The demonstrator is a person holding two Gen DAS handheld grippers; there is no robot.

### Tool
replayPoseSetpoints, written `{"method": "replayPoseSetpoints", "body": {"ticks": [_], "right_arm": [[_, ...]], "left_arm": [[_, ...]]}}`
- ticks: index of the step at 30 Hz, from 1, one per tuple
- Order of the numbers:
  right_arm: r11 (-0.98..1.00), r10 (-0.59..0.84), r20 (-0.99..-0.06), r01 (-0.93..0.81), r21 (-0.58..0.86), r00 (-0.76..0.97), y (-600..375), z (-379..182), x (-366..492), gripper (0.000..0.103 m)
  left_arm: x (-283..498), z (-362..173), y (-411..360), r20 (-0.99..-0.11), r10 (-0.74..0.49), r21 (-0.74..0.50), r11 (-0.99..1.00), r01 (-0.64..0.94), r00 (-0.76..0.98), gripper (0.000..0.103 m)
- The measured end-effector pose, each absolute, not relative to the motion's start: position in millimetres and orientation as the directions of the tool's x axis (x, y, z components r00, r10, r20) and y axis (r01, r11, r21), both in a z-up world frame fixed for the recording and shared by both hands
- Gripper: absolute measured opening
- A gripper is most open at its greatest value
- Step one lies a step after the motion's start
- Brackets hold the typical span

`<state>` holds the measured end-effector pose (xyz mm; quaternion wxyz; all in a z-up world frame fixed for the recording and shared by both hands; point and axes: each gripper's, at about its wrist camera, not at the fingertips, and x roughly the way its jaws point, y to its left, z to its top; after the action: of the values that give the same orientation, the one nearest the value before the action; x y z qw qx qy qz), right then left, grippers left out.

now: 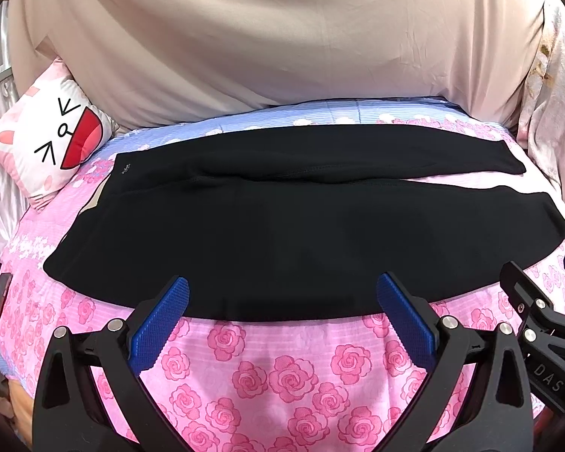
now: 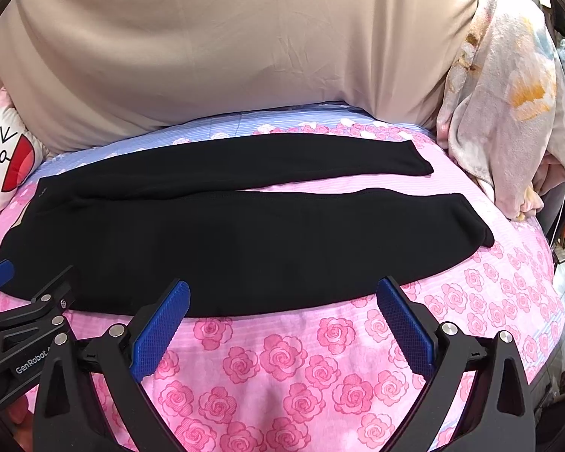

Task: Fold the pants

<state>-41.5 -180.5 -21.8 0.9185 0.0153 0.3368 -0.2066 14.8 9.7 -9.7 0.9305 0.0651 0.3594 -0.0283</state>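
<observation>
Both grippers, left gripper point(image 1: 282, 301) and right gripper point(image 2: 282, 303), hover at frame bottom, jaws wide and empty. One pair of black pants point(image 1: 301, 233) lies flat mid-frame on the rose-print bed point(image 1: 282, 369); one cartoon pillow point(image 1: 52, 143) sits upper left.

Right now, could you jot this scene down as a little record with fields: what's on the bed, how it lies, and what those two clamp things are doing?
surface: bed with rose-print bedsheet
garment: black pants, spread flat, not yet folded
legs: apart, ends pointing right, a strip of sheet between them
waistband: at the left end, near the cartoon-face pillow
left gripper: open, at the near edge of the pants, holding nothing
right gripper: open, at the same near edge, holding nothing
right side: floral blanket, bunched
backdrop: beige cloth
</observation>
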Motion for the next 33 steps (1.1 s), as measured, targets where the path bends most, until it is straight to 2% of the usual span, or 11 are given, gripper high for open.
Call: {"method": "replayPoseSetpoints", "body": {"ticks": [33], "right_arm": [[0.914,-0.371,-0.629,0.389,-0.117,0.683,-181.7,-26.3,-39.6,0.098]], "left_arm": [[17.7,-8.9,8.6,-0.674,-0.001,0.108,0.989,0.1,0.739,0.098]]}}
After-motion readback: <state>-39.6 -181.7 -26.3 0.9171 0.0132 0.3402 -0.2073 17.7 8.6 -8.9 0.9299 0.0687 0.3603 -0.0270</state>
